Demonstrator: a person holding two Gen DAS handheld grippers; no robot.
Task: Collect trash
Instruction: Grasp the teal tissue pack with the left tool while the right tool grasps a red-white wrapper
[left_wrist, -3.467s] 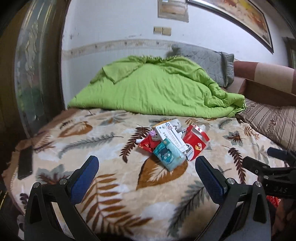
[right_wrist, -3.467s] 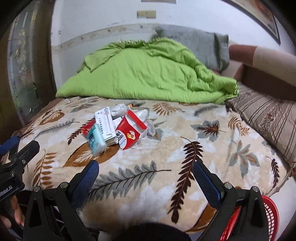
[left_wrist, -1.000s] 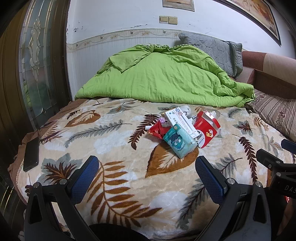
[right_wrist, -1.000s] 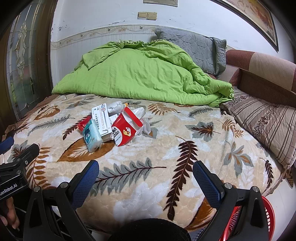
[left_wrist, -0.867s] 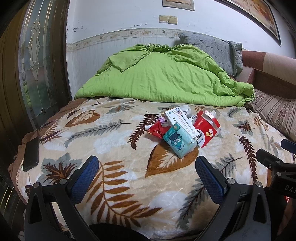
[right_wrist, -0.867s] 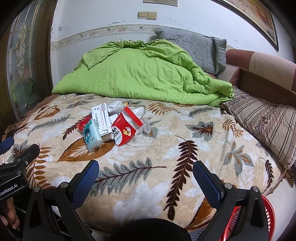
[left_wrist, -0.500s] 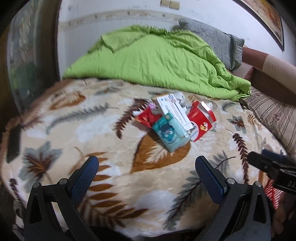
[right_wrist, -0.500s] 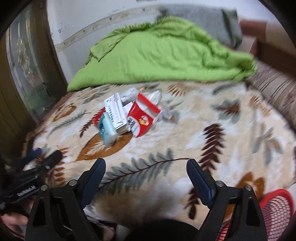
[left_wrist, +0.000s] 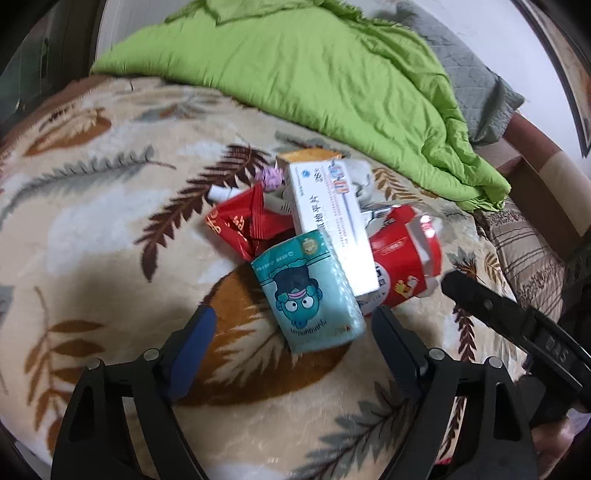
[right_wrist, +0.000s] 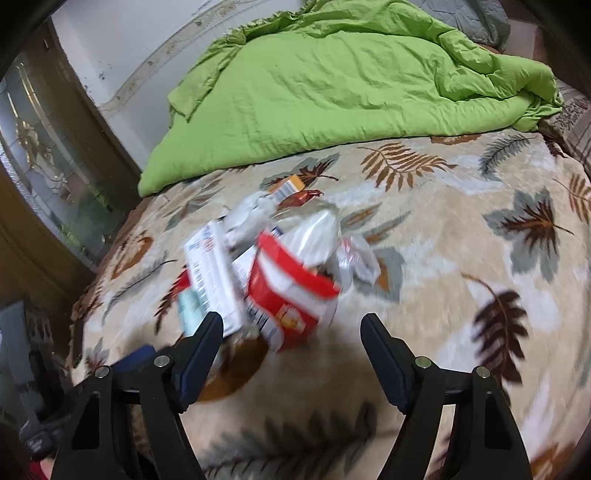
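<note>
A pile of trash lies on the leaf-patterned blanket (left_wrist: 92, 229). It holds a teal tissue pack (left_wrist: 308, 291), a white medicine box (left_wrist: 330, 218), a red carton (left_wrist: 404, 266), a red wrapper (left_wrist: 245, 225) and crumpled clear plastic (right_wrist: 317, 236). My left gripper (left_wrist: 291, 325) is open, its fingers on either side of the teal pack's near end. My right gripper (right_wrist: 291, 328) is open just in front of the red carton (right_wrist: 291, 295) and the white box (right_wrist: 214, 277). The right gripper's finger shows in the left wrist view (left_wrist: 487, 306).
A green quilt (left_wrist: 314, 70) is heaped at the back of the bed, with a grey pillow (left_wrist: 476, 85) behind it. A striped cushion (left_wrist: 524, 254) lies at the right. A glass-panelled door (right_wrist: 48, 166) stands at the left.
Both grippers have moved forward and down to the trash pile, which now fills the middle of both views. Both stay open.
</note>
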